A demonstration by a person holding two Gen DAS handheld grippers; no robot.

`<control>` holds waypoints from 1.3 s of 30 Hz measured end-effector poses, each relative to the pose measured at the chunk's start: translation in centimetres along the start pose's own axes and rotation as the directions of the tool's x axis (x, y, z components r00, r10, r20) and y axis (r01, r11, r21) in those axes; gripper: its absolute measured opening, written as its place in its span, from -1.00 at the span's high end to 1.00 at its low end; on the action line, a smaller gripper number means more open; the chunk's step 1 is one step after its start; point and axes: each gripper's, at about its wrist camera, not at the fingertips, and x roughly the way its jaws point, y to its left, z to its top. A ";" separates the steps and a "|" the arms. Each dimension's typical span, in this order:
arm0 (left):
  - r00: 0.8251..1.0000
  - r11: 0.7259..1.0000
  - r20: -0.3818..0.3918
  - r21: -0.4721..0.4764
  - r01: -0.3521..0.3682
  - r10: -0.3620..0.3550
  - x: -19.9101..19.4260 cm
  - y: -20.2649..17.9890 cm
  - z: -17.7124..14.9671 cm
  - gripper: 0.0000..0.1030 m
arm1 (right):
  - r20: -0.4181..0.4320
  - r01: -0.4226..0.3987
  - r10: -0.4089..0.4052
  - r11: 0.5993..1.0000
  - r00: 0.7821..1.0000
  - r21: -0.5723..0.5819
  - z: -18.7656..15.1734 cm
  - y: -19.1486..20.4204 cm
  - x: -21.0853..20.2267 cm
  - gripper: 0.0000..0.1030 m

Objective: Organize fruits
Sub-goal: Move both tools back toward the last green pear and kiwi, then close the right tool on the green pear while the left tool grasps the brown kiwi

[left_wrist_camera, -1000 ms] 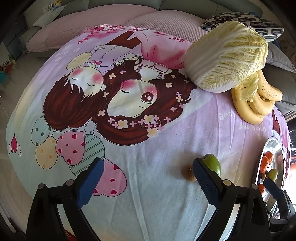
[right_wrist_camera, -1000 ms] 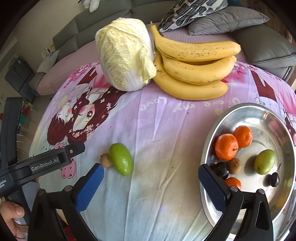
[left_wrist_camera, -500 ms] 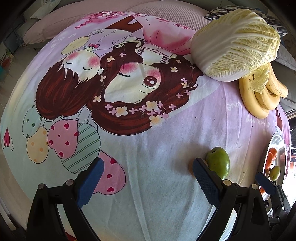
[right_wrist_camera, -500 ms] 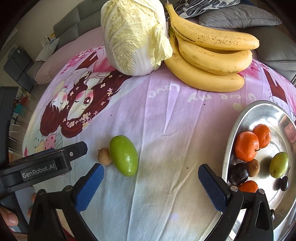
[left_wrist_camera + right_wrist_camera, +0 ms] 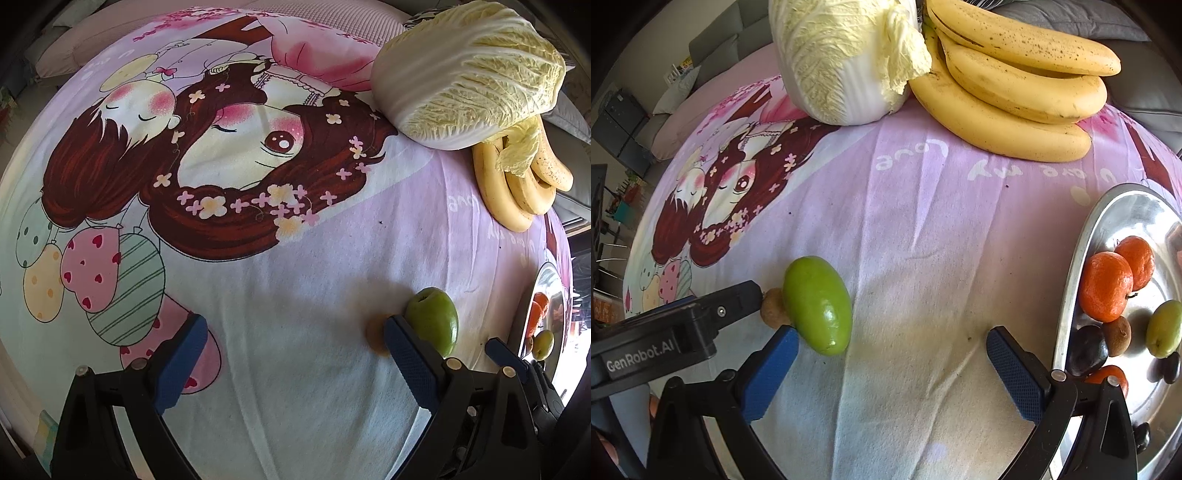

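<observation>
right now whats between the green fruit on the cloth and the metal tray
Only bare cloth between green fruit and metal tray, shown in the right wrist view.

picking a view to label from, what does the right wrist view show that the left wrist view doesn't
Only the right wrist view shows the inside of the metal tray: tangerines, a dark plum. It also shows the left hand-held gripper from outside.

Only the left wrist view shows the printed balloons.

Both show the green fruit, the small brown fruit touching it, cabbage, bananas.
</observation>
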 end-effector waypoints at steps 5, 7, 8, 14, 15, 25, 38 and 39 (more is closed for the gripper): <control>1.000 1.000 -0.001 0.008 0.014 -0.014 0.5 -1.1 0.4 -0.94 | -0.009 -0.005 0.005 1.000 1.000 0.000 0.1 -0.1 0.3 -1.00; 1.000 1.000 0.000 0.010 0.020 -0.020 0.4 -1.7 0.1 -0.94 | -0.011 -0.006 0.006 1.000 1.000 0.002 -0.1 -0.3 0.1 -1.00; 1.000 1.000 0.003 0.016 0.022 -0.022 0.1 -1.8 0.7 -0.94 | -0.017 -0.002 0.001 1.000 1.000 -0.007 -0.1 -0.2 0.2 -1.00; 0.998 0.998 0.007 0.007 0.058 -0.058 0.2 -1.9 1.3 -0.94 | -0.004 0.004 -0.004 0.998 1.000 -0.057 -0.2 0.6 0.0 -1.00; 0.998 0.998 0.011 0.001 0.065 -0.065 0.1 -1.8 1.4 -0.94 | 0.016 -0.008 0.009 0.998 1.000 -0.057 -0.1 0.7 -0.4 -1.00; 0.998 0.997 0.029 -0.049 0.063 -0.062 -0.8 -0.6 1.9 -0.94 | 0.104 -0.009 0.020 0.993 0.994 -0.114 0.6 1.9 -1.4 -0.97; 0.994 0.992 0.016 -0.063 0.105 -0.104 -1.1 -1.1 1.5 -0.94 | 0.094 -0.020 0.033 0.990 0.995 -0.136 0.7 2.6 -0.7 -0.25; 0.994 0.992 0.013 -0.067 0.111 -0.111 -1.1 -1.1 1.4 -0.94 | 0.093 -0.024 0.037 0.990 0.995 -0.139 0.7 2.8 -0.7 -0.12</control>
